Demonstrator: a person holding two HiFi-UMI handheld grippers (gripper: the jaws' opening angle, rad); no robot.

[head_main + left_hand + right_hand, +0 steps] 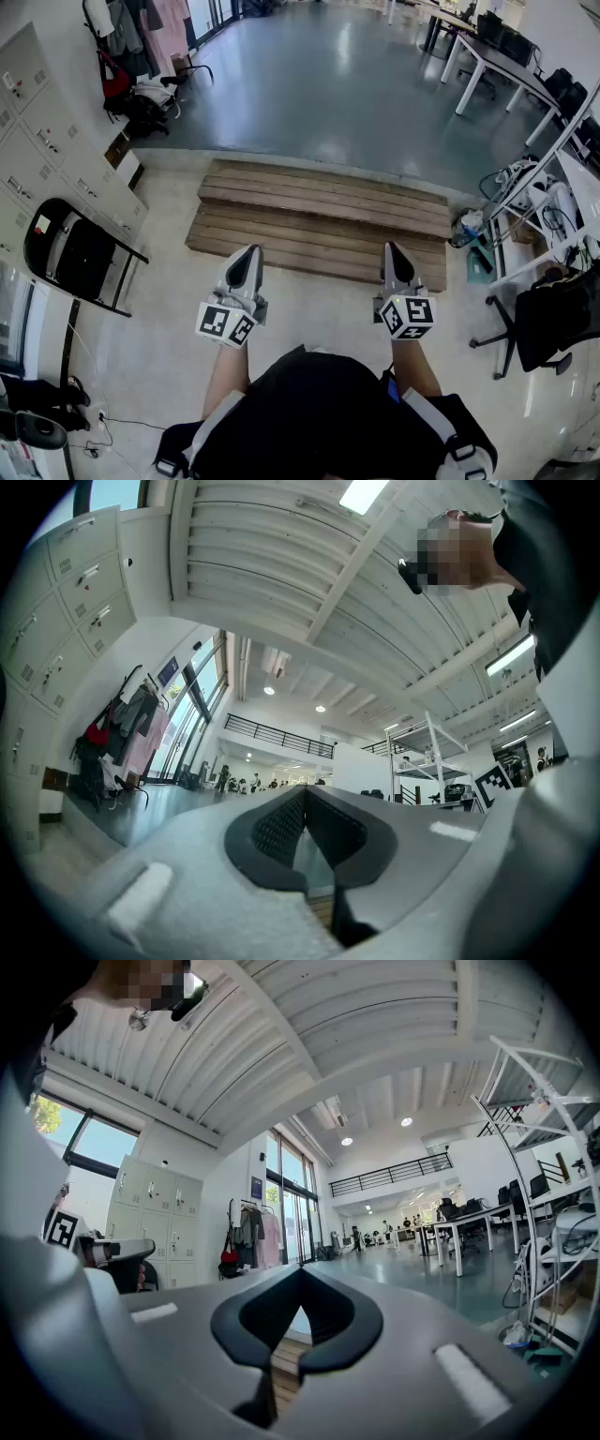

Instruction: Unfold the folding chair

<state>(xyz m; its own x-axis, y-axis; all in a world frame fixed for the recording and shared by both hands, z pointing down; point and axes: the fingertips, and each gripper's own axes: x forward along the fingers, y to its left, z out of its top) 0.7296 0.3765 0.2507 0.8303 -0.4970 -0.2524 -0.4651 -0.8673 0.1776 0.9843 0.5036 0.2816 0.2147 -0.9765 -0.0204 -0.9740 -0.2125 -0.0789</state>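
Observation:
A black folding chair [77, 256] leans folded against the white lockers at the far left of the head view. My left gripper [253, 249] is held out in front of me, to the right of the chair and well apart from it, shut with nothing in it. My right gripper [388, 247] is level beside it, also shut and empty. In the left gripper view the jaws [305, 791] meet at the tips; in the right gripper view the jaws [300, 1271] meet as well. The chair shows in neither gripper view.
A low wooden platform [319, 218] lies on the floor just ahead of both grippers. White lockers [42, 131] line the left wall, with a clothes rack [131, 47] beyond. An office chair [548, 323], a white shelf frame [544, 178] and desks [487, 56] stand at the right.

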